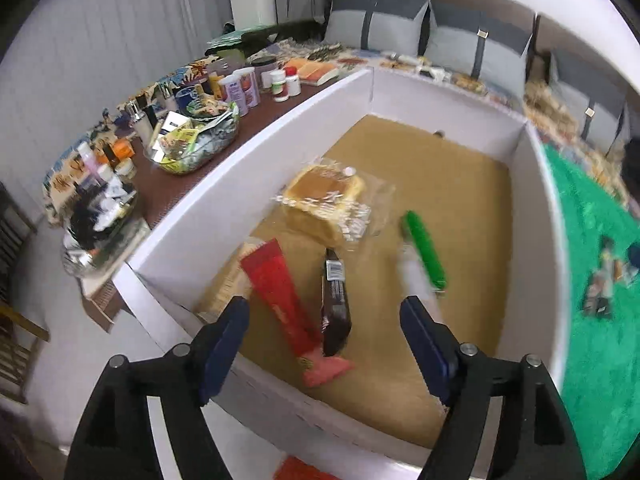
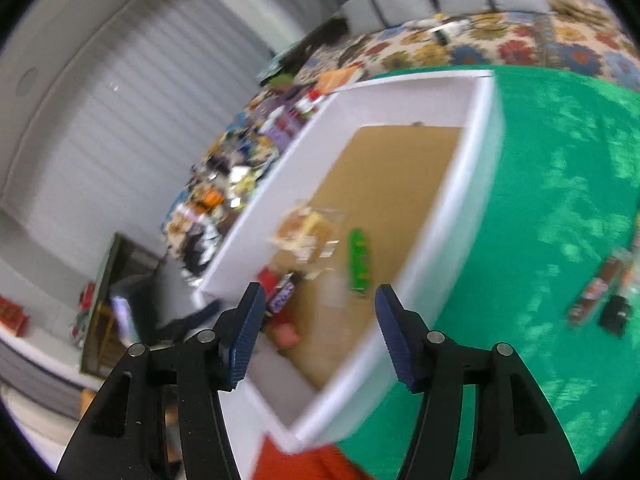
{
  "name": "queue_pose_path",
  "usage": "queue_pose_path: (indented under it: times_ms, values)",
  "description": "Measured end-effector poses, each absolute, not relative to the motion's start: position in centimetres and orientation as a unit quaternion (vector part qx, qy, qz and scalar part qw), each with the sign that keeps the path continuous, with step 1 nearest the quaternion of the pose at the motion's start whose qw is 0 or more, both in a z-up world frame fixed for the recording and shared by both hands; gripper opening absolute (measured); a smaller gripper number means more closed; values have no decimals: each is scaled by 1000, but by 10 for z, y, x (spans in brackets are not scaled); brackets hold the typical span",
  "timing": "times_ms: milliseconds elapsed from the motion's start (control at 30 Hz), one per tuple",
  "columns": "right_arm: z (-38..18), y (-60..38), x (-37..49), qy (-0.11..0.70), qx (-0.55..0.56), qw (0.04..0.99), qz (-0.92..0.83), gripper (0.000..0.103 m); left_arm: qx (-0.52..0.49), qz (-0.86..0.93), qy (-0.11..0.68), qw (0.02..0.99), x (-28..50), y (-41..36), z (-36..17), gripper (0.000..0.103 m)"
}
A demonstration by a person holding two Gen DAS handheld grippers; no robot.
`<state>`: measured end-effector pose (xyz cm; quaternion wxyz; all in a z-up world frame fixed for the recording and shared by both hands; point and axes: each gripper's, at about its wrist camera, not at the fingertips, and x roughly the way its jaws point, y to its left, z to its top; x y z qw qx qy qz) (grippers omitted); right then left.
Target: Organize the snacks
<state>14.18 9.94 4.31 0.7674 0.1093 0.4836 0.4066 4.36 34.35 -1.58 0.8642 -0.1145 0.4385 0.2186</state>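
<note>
**Far end of the box is open**

My left gripper (image 1: pixel 324 320) hangs spread over the white box (image 1: pixel 256 148). Wrapped cake (image 1: pixel 324 200), red packet (image 1: pixel 280 292), dark bar (image 1: pixel 335 300) and green packet (image 1: pixel 426 248) crowd its near half; beyond them bare brown floor (image 1: pixel 440 176) runs to the far wall.

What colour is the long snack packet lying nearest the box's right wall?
Green: the long packet is bright green, clearest in the left wrist view.

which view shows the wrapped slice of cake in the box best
The left wrist view. There the clear-wrapped yellow cake slice with a brown top lies sharp and unobstructed on the brown floor of the white cardboard box. In the right wrist view it is only a blurred, pale patch.
</note>
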Motion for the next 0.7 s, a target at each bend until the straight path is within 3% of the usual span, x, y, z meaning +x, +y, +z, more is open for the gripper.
queue_pose_path:
  times_ms: [167, 333, 500, 700]
  values:
    - [14, 8, 147, 446, 15, 841, 306, 62, -127, 146, 408, 892, 53, 285, 9, 79]
    - [-37, -114, 144, 455, -74, 874, 154, 62, -93, 30, 396, 913, 66, 179, 21, 90]
    - [-56, -200, 126, 450, -96, 886, 58, 62, -29, -40, 437, 898, 90, 80, -16, 91]
    - [-63, -233, 114, 444, -93, 891, 16, 66, 7, -62, 473, 879, 112, 19, -71, 91]
